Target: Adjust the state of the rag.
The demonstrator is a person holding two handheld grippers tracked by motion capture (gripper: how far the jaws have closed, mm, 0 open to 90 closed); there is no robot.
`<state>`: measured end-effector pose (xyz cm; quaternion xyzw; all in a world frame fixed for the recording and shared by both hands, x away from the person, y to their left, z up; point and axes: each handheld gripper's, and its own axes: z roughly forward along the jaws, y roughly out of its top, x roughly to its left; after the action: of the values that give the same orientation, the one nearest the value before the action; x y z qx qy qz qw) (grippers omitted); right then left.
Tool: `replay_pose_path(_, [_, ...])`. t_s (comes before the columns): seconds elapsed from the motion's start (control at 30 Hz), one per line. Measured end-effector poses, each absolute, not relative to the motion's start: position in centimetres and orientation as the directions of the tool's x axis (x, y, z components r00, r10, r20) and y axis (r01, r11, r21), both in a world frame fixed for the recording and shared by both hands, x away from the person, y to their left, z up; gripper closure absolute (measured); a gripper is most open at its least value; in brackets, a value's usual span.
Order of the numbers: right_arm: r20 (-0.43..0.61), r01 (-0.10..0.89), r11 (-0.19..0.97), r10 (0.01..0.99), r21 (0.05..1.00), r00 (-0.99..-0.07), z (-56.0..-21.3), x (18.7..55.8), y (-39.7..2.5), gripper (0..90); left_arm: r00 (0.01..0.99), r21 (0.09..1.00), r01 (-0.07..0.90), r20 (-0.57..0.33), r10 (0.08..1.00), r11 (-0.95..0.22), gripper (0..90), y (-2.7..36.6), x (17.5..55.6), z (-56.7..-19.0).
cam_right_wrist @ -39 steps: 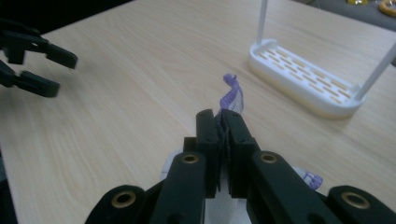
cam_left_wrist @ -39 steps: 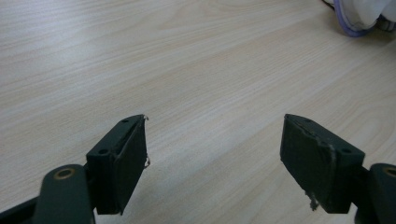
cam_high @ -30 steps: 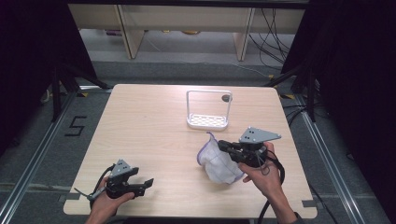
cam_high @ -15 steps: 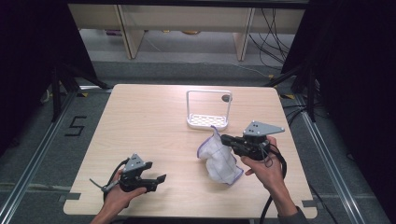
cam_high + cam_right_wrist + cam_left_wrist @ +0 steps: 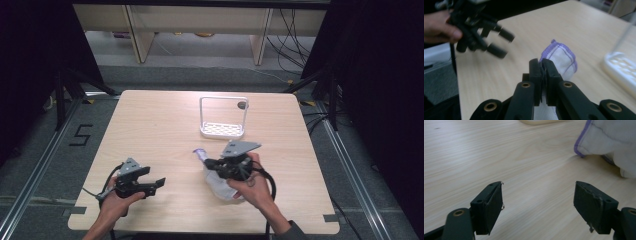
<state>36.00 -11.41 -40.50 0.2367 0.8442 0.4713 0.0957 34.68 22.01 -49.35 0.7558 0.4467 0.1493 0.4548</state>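
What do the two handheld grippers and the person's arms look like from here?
Both the left gripper and the right gripper are black, each with two flat rectangular jaws on arms with brass-coloured pivot rivets. Each carries a grey three-cornered plate on top and trails a looping black cable. A dark grey sleeve cuff shows at the right wrist; the left forearm is bare.

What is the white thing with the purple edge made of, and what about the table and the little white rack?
The cloth looks like soft woven fabric: it sags and folds, with purple stitching along its hem. The right gripper is shut on it. The table looks like light wood or a wood-look laminate, with grain lines and a smooth matte top. The rack seems to be white plastic, perhaps coated metal.
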Motion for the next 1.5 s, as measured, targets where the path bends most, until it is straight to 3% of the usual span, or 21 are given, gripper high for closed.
replay_pose_path(0.1, [0.04,0.271,0.511,0.417,0.815,-0.908,-41.8,35.4,-8.5,86.9,0.528,0.813,0.559,-0.198,0.826,-0.163,23.0,23.1,34.7,-49.6])
replay_pose_path(0.33, [0.035,0.267,0.622,0.359,0.736,-0.933,-45.0,34.0,-4.5,86.6,0.519,0.801,0.576,-0.204,0.83,-0.163,23.1,23.6,34.6,-49.7])
replay_pose_path(0.47, [0.075,0.307,0.648,0.36,0.697,-0.93,-46.9,33.4,-3.7,76.8,0.52,0.798,0.579,-0.205,0.829,-0.166,23.0,23.4,34.5,-49.9])
replay_pose_path(0.5, [0.078,0.33,0.642,0.388,0.692,-0.919,-46.8,33.3,-3.8,64.9,0.524,0.795,0.581,-0.202,0.827,-0.174,23.1,23.4,34.5,-49.9])
replay_pose_path(0.53, [0.078,0.325,0.64,0.383,0.697,-0.921,-46.6,33.4,-4.0,62.1,0.526,0.797,0.58,-0.209,0.825,-0.168,23.1,23.3,34.4,-49.9])
replay_pose_path(0.67, [0.097,0.335,0.567,0.408,0.753,-0.908,-43.6,33.5,-6.9,55.5,0.541,0.793,0.581,-0.209,0.815,-0.182,23.0,22.9,34.0,-49.7])
replay_pose_path(0.8, [0.073,0.369,0.504,0.513,0.781,-0.855,-41.8,34.6,-11.4,55.2,0.562,0.792,0.579,-0.216,0.798,-0.193,23.2,22.3,33.3,-49.5])
replay_pose_path(0.9, [0.068,0.428,0.477,0.603,0.767,-0.795,-42.0,35.4,-15.0,55.0,0.574,0.795,0.578,-0.239,0.783,-0.182,23.2,21.8,32.9,-49.5])
replay_pose_path(1.13, [0.143,0.557,0.416,0.695,0.719,-0.705,-44.1,35.9,-20.0,52.2,0.609,0.793,0.571,-0.236,0.757,-0.212,23.1,20.9,32.3,-49.6])
replay_pose_path(1.23, [0.168,0.574,0.391,0.704,0.719,-0.69,-45.1,36.3,-20.3,55.1,0.603,0.794,0.572,-0.238,0.761,-0.206,23.1,21.0,32.3,-49.6])
replay_pose_path(1.27, [0.171,0.581,0.404,0.699,0.707,-0.694,-45.3,36.5,-20.4,59.5,0.6,0.793,0.575,-0.241,0.763,-0.201,23.2,21.0,32.3,-49.6])
replay_pose_path(1.33, [0.176,0.56,0.419,0.667,0.714,-0.724,-45.8,36.6,-20.3,78.4,0.604,0.79,0.575,-0.235,0.762,-0.212,23.1,21.2,32.3,-49.6])
replay_pose_path(1.4, [0.184,0.536,0.429,0.63,0.727,-0.754,-45.8,36.3,-20.0,87.1,0.604,0.791,0.574,-0.235,0.762,-0.211,23.2,21.3,32.4,-49.6])
replay_pose_path(1.5, [0.157,0.497,0.454,0.602,0.74,-0.783,-45.0,34.8,-19.8,88.5,0.598,0.791,0.575,-0.234,0.766,-0.207,23.2,21.4,32.4,-49.6])
